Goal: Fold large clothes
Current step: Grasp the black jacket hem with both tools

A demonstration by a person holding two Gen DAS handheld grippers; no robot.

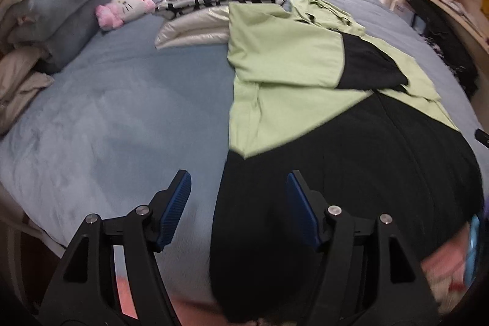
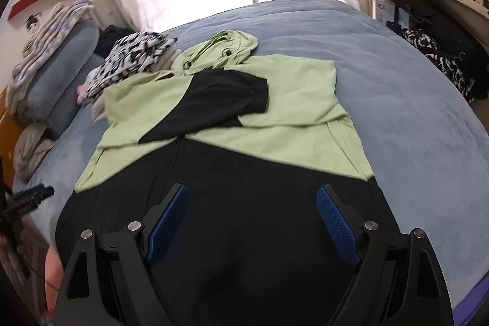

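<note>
The blue bed [image 2: 397, 75] bore the green-and-black hoodie [image 2: 299, 100] flat, sleeves folded inward (evidently mid-fold), while the left gripper [image 1: 238, 203] and right gripper [image 2: 252, 219] hung agape, empty.

A matt green-and-black cloth hoodie [image 2: 284, 100] lies on a plush blue blanket [image 1: 116, 118]; nearby, a glossy silver padded garment [image 1: 195, 28].

Black gripper [image 2: 252, 231], blue ribbed pads [image 2: 336, 222]

Your hoodie [image 2: 232, 182] lies flat on the bed: light green above, black below, both sleeves folded across the chest, one black cuff uppermost, the hood bunched at the far end.
</note>
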